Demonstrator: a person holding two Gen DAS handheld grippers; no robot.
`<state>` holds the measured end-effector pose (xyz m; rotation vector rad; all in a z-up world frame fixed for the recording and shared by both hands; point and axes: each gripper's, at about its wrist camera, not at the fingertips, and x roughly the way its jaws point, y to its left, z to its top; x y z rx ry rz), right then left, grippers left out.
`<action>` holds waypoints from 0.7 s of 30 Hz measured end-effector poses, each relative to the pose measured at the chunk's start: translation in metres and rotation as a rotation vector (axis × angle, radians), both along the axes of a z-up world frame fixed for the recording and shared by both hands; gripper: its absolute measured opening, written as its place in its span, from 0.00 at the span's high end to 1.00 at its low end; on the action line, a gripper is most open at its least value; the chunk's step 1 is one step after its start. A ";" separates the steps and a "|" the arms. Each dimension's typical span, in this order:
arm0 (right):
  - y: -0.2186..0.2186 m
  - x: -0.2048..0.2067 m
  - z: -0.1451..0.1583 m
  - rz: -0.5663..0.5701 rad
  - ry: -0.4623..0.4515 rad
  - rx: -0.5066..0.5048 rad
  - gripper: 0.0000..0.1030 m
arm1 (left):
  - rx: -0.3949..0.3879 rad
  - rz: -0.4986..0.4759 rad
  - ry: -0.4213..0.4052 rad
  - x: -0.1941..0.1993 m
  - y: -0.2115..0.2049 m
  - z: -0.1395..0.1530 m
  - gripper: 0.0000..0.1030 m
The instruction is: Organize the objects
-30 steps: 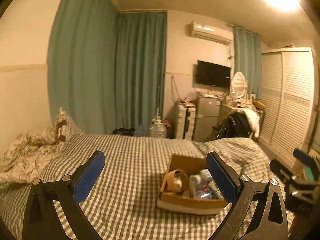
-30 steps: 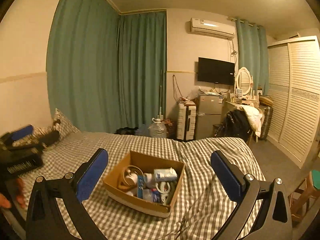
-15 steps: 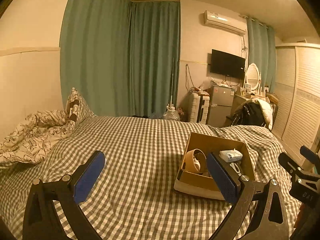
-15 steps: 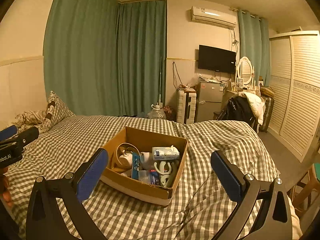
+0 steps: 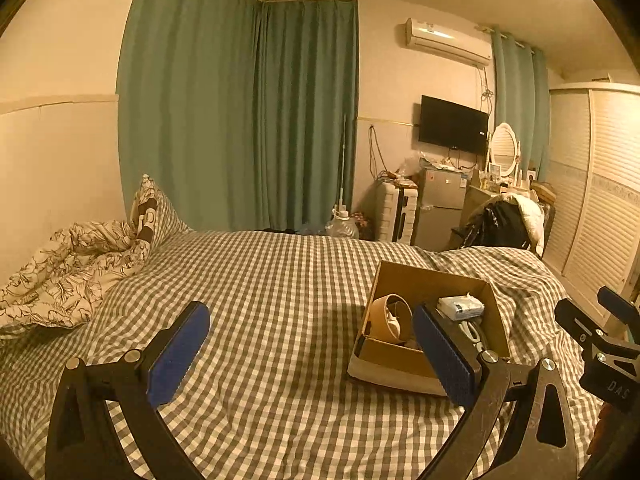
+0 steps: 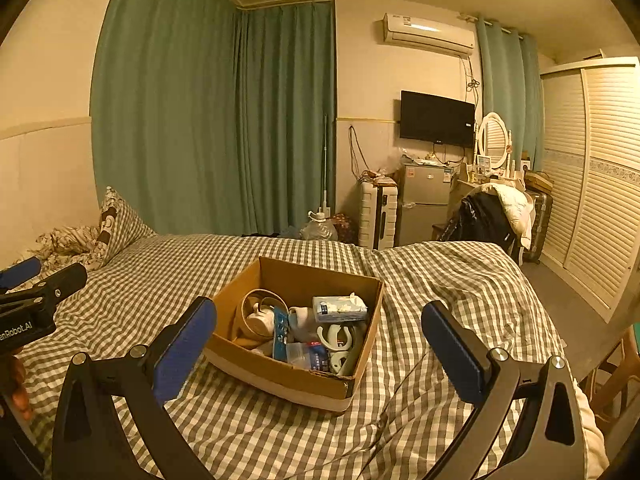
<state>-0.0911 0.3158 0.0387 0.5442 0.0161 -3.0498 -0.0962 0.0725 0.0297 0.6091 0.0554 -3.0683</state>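
Grippers, left [image 5: 310, 346] and right [image 6: 318, 338], hover with jaws wide, empty, near one cardboard box [image 6: 296, 280] (cluttered inside).

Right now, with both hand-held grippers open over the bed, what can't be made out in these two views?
- Left wrist view: the cardboard box is partly hidden by the left hand-held gripper's finger.
- Right wrist view: print on the tissue pack is too small to read.
- Right wrist view: things low in the box lie under others.
- Right hand-held gripper: body cut off by the bottom edge.
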 end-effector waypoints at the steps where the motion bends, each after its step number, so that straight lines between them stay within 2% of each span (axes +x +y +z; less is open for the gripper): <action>1: 0.000 0.000 0.000 0.002 -0.001 -0.001 0.00 | -0.001 0.000 0.000 0.000 0.000 0.000 0.00; 21: -0.002 -0.001 0.000 0.011 -0.007 -0.008 0.00 | -0.011 0.002 -0.004 0.001 0.000 -0.001 0.00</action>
